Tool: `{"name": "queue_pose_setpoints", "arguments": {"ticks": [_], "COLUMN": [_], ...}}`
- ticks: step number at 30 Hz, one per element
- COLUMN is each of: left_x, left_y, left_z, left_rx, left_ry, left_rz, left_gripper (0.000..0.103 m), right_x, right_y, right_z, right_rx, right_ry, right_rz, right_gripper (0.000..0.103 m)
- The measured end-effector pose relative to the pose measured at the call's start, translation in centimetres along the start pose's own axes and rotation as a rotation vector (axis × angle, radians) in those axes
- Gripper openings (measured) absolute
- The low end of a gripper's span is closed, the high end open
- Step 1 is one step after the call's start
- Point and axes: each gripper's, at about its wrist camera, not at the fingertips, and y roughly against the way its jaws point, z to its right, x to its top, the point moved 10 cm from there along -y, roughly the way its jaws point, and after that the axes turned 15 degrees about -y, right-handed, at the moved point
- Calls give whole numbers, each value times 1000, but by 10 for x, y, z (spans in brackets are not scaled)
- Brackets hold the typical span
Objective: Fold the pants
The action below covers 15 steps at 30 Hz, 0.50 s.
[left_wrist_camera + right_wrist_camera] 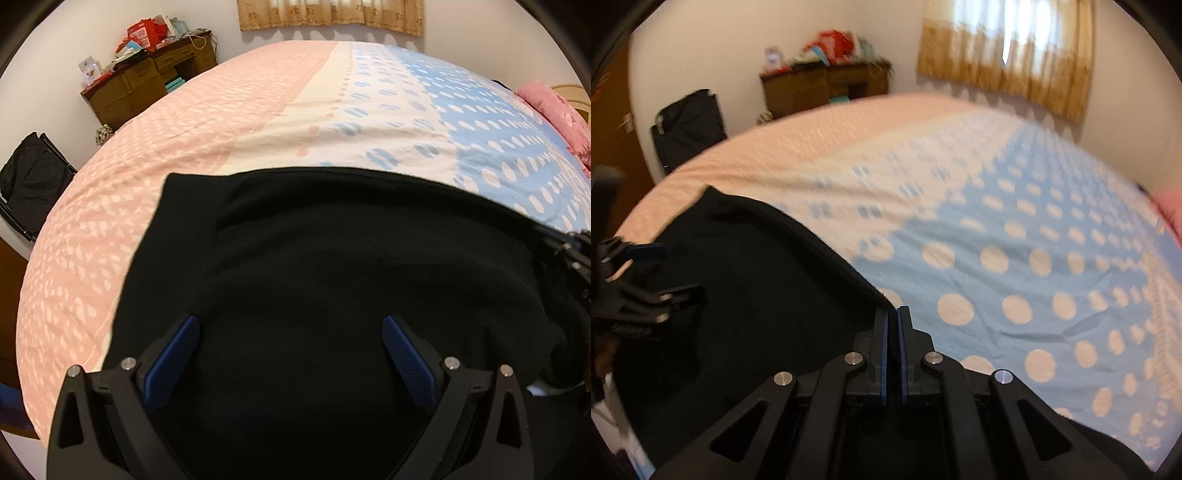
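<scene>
Black pants (332, 258) lie on the bed, filling the lower half of the left wrist view. My left gripper (291, 325) hovers over them with its blue pads wide apart and nothing between them. In the right wrist view the pants (746, 295) lie to the lower left, and my right gripper (893, 314) is shut on their right edge, with the cloth pinched between the blue pads. The left gripper also shows at the left edge of the right wrist view (646, 273). The right gripper shows at the right edge of the left wrist view (572, 251).
The bed cover is pink (147, 166) on the left and blue with white dots (1034, 277) on the right. A pink pillow (561, 114) lies at the far right. A wooden desk (147, 81) with clutter and a black folded chair (33, 177) stand by the far wall.
</scene>
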Motion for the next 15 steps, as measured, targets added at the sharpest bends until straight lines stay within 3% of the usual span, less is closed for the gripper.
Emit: {"name": "queue_pose_setpoints", "arguments": {"ticks": [4,8,15], "left_x": [-5,-7,12], "left_y": [18,39,50], "left_z": [-12,-31,-34], "left_rx": [-23,-80,-178], "left_ry": [32,129,234], "left_rz": [33,70,70], "left_gripper": [101,102,102], "right_x": [-15,-56,-116], "right_y": [44,73,68], "right_z": [-25,-50,-66], "right_rx": [26,54,39], "right_ry": [87,119,110], "right_rz": [44,58,48], "right_gripper": [4,4,4]}}
